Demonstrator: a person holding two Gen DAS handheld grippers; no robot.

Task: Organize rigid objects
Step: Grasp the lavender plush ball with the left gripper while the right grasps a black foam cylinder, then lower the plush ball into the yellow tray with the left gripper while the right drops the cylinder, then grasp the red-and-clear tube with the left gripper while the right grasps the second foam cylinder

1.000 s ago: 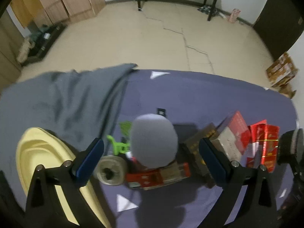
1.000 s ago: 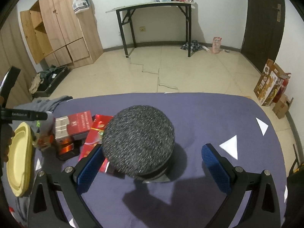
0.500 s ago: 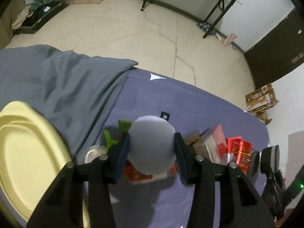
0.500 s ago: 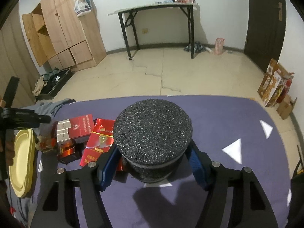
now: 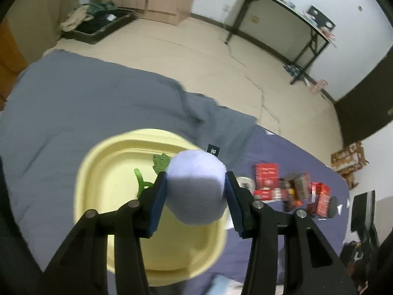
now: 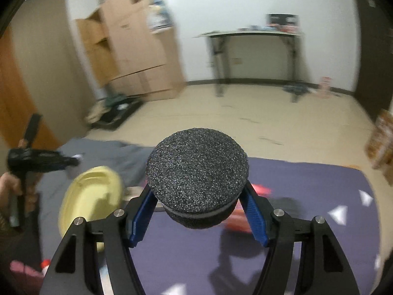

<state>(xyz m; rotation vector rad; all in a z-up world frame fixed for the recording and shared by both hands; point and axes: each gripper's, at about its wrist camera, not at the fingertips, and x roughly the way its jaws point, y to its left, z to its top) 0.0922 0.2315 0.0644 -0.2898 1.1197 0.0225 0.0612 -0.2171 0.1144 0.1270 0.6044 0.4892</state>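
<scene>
In the lower centre of the left wrist view, the left gripper [image 5: 196, 191] is clamped on a pale lilac puck [image 5: 196, 186], held over the yellow tray [image 5: 98, 196]. A green toy [image 5: 159, 163] is probably already in there, though blur makes that hard to call. It's best lowered gently and released flat inside the rim. The right gripper [image 6: 197, 201] is squeezed onto a black foam puck [image 6: 197, 169]. Farther right, red boxes [image 5: 266, 179] are left on the purple cloth [image 5: 294, 157]. A second ago both jaws were wide open and both pucks sat on the cloth.
</scene>
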